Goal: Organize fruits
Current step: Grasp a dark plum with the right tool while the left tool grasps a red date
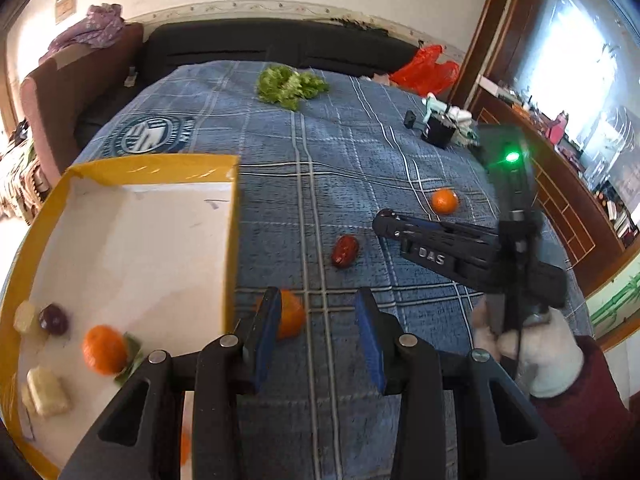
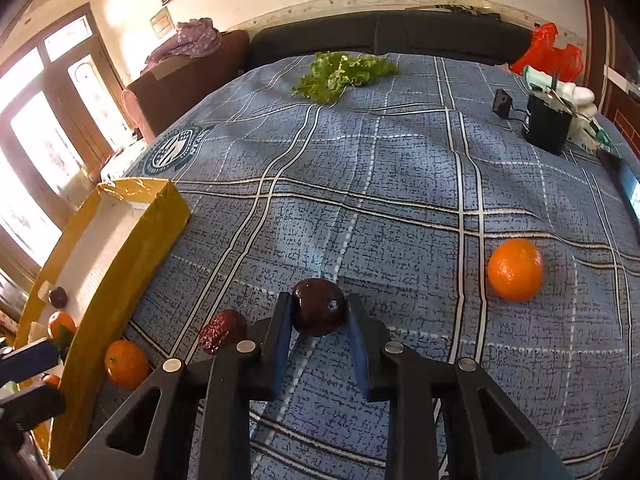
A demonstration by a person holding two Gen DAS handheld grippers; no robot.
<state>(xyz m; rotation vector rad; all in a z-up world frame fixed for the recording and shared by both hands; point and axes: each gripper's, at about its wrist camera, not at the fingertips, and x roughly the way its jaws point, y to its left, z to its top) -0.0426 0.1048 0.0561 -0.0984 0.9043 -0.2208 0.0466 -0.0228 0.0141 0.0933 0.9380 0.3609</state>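
In the right wrist view my right gripper point(image 2: 319, 300) is shut on a dark purple round fruit point(image 2: 320, 312), both pads against its sides just above the blue checked cloth. A wrinkled red date point(image 2: 222, 330) lies just to its left, and one orange point(image 2: 515, 269) sits further right. A second orange point(image 2: 126, 364) rests against the outer wall of the yellow box point(image 2: 132, 264). Seen from the left wrist, my left gripper point(image 1: 318, 294) stands open and empty near the box's right wall point(image 1: 232, 240), that orange point(image 1: 291, 314) half hidden behind its left finger. The box holds an orange point(image 1: 104, 349), a dark fruit point(image 1: 53, 319) and pale pieces point(image 1: 46, 390).
A bunch of lettuce point(image 1: 290, 86) lies at the far side of the cloth. A black device with cables point(image 2: 546, 122) and a red bag point(image 2: 548, 54) stand at the far right. A gloved hand point(image 1: 548, 354) holds the right gripper's handle. A dark sofa runs behind the table.
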